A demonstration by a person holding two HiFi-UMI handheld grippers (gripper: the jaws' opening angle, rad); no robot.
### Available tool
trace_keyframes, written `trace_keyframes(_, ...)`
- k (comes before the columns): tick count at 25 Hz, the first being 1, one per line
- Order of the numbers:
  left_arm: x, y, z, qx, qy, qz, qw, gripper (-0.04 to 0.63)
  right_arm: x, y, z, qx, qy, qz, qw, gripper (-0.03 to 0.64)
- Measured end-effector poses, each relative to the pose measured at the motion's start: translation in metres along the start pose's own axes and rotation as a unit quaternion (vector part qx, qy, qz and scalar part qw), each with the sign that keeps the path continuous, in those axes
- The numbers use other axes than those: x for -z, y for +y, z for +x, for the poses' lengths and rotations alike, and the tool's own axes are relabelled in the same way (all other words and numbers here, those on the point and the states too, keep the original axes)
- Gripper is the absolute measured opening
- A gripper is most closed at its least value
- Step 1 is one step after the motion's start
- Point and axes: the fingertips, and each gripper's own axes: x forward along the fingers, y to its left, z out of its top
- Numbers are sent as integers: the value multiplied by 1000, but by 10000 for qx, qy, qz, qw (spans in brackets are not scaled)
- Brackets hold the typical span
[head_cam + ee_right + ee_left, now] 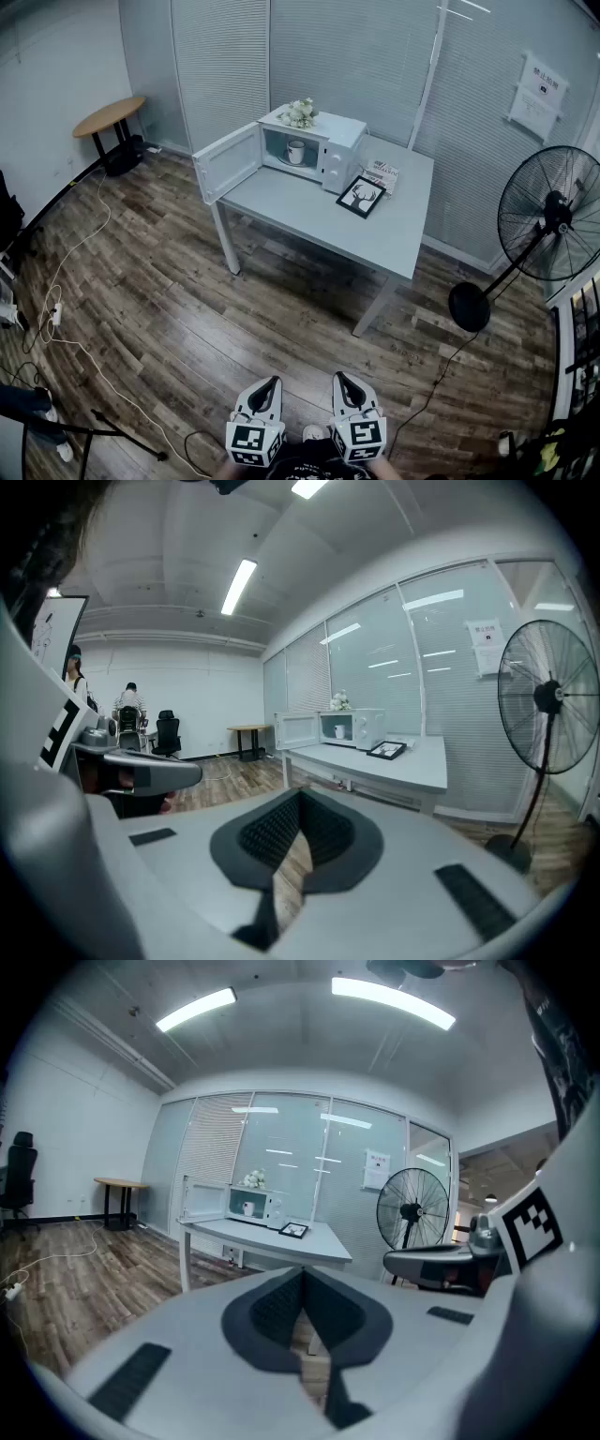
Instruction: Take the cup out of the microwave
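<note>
A white microwave (323,145) stands at the far end of a grey table (328,211), its door (228,162) swung open to the left. A white cup (296,151) stands inside it, also visible as the cup (247,1208) and the cup (339,731) in the gripper views. My left gripper (272,382) and right gripper (342,379) hang side by side low in the head view, far from the table. Both are shut with nothing between their tips, as the left gripper (302,1274) and right gripper (300,799) show in their own views.
A framed picture (361,196) and a small box (382,174) lie next to the microwave, flowers (300,112) on top. A standing fan (544,230) is at the right, a round side table (111,116) at the far left. Cables (56,309) trail over the wooden floor.
</note>
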Motion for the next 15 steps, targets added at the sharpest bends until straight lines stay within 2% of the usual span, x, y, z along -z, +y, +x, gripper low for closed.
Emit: trace_keyframes(15,0,48,3,53,12,41,10000,5,-2,18,28,299,-236,309,9988,3)
